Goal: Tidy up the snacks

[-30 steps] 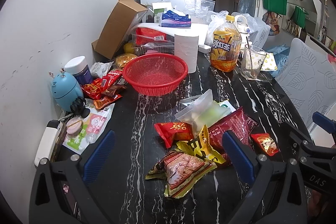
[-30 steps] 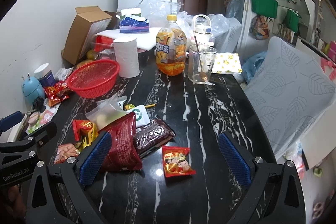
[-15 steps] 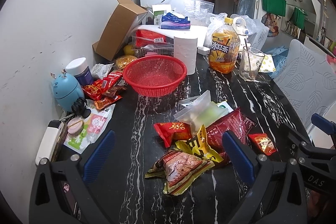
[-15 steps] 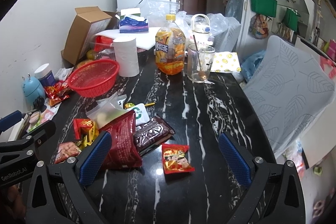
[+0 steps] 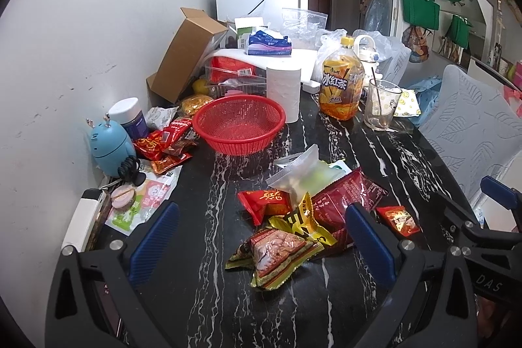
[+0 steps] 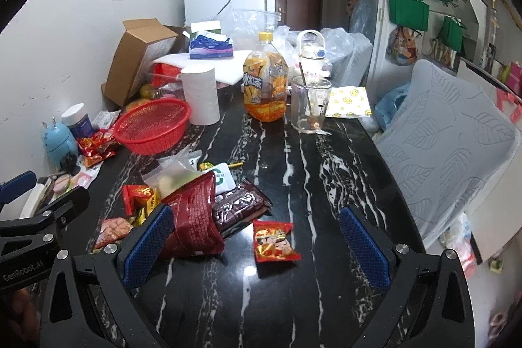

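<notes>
Black marble table point(image 6: 293, 172) holds a messy snack pile point(image 5: 303, 217). Both claws, left gripper point(image 5: 261, 240) and right gripper point(image 6: 257, 237), hang wide open, holding nothing. Sorting looks barely started; next, one claw should probably grab a packet for the empty red basket point(image 5: 239, 126).

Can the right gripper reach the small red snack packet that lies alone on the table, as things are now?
Probably yes. The right gripper is open, and the small red snack packet lies flat just ahead between its fingers, apart from the pile, with nothing over it.

Red mesh basket point(image 5: 239, 128); black table point(image 5: 208, 217) veined white; blue gripper pads point(image 5: 153, 242); amber drink bottle point(image 5: 341, 83), yellow cap; white paper roll point(image 5: 283, 93); green bags point(image 5: 420, 11).
</notes>
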The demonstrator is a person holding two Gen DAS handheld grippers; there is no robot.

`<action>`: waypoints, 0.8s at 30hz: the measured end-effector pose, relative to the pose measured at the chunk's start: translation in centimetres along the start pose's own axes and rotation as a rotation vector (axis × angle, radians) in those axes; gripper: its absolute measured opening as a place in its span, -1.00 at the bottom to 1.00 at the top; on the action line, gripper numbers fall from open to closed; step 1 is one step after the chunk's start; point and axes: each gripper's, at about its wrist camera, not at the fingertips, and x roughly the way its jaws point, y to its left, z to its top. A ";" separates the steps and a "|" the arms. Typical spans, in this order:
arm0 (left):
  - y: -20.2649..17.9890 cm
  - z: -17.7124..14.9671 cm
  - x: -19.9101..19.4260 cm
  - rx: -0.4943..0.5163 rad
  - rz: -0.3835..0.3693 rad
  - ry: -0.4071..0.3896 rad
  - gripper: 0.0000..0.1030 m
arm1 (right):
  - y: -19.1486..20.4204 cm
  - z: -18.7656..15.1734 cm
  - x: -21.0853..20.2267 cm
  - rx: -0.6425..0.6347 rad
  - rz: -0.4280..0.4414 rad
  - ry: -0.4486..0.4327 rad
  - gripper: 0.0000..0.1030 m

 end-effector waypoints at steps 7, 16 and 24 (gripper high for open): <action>-0.3 -1.1 -1.2 0.013 -0.003 -0.005 1.00 | -0.1 -1.0 -1.3 0.004 0.007 -0.014 0.99; -1.0 -3.2 -0.5 0.033 -0.007 0.042 1.00 | -0.5 -3.0 -1.2 0.018 0.012 0.019 0.99; -1.7 -5.0 2.1 0.041 -0.007 0.113 1.00 | -1.3 -5.1 0.8 0.029 0.016 0.082 0.99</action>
